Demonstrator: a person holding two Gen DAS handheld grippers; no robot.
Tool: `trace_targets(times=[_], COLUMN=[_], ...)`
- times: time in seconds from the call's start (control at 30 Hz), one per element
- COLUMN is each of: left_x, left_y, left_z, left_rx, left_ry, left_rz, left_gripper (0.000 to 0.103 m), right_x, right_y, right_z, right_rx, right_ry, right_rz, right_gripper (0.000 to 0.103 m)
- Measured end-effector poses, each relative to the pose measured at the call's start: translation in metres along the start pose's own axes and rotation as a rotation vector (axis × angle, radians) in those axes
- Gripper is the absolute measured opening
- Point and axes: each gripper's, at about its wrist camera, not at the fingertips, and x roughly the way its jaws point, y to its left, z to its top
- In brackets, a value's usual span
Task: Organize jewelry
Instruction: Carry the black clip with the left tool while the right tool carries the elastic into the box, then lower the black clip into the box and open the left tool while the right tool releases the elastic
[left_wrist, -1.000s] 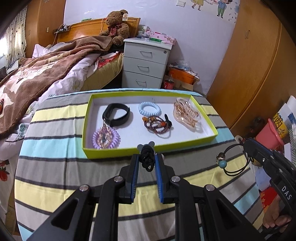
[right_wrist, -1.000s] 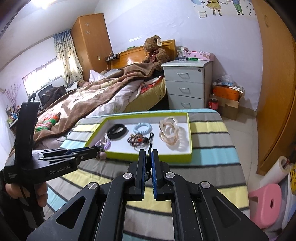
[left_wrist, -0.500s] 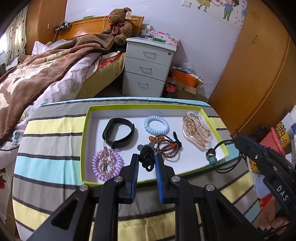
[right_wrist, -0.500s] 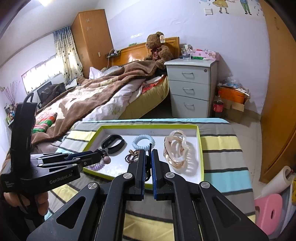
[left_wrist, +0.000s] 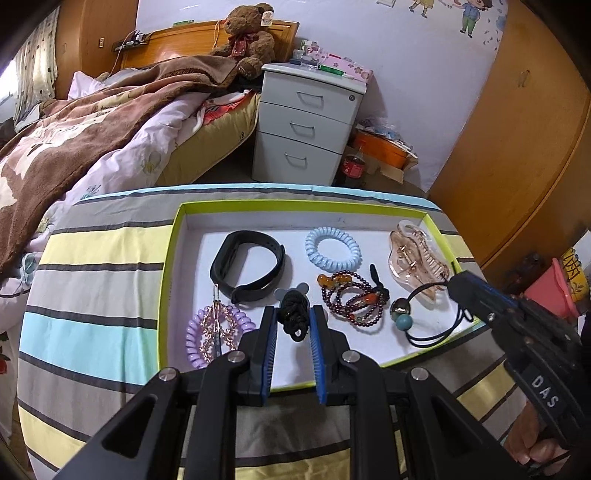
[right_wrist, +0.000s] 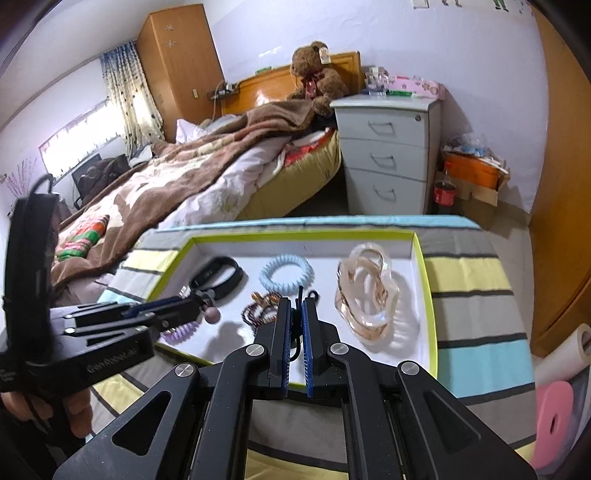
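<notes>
Apparently black knotted tie (left_wrist: 293, 314) hangs lengthwise between left jaws — pointing trayward.

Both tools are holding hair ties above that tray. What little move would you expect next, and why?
Probably lower both a little and let go. The left tool grips a knotted black hair tie over a bare patch of the green-rimmed tray, between the purple coil and the bead bracelet. The right tool pinches a beaded hair tie above the tray's near right corner.

The striped tablecloth (left_wrist: 92, 332) looks matt woven cloth, the hair claw (left_wrist: 413, 258) glossy clear plastic, the wristband (left_wrist: 247, 266) smooth and matt — the tray (left_wrist: 177, 236) seemingly card.
</notes>
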Motion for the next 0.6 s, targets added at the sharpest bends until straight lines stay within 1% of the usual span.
trace_targets(times=[0.33,0.6], left_x=[0.008,0.014], left_y=[0.0,-0.001], left_z=[-0.003,-0.005], left_rx=[-0.002,-0.004], left_ry=[0.019,0.034], left_rz=[0.001,0.002], left_gripper=[0.019,0.019], right_x=[0.002,0.007], right_y=[-0.011,-0.02], right_z=[-0.006,-0.012], right_rx=[0.001,-0.007], right_ry=[0.018,0.048], right_rz=[-0.026,-0.055], right_gripper=[0.006,0.006])
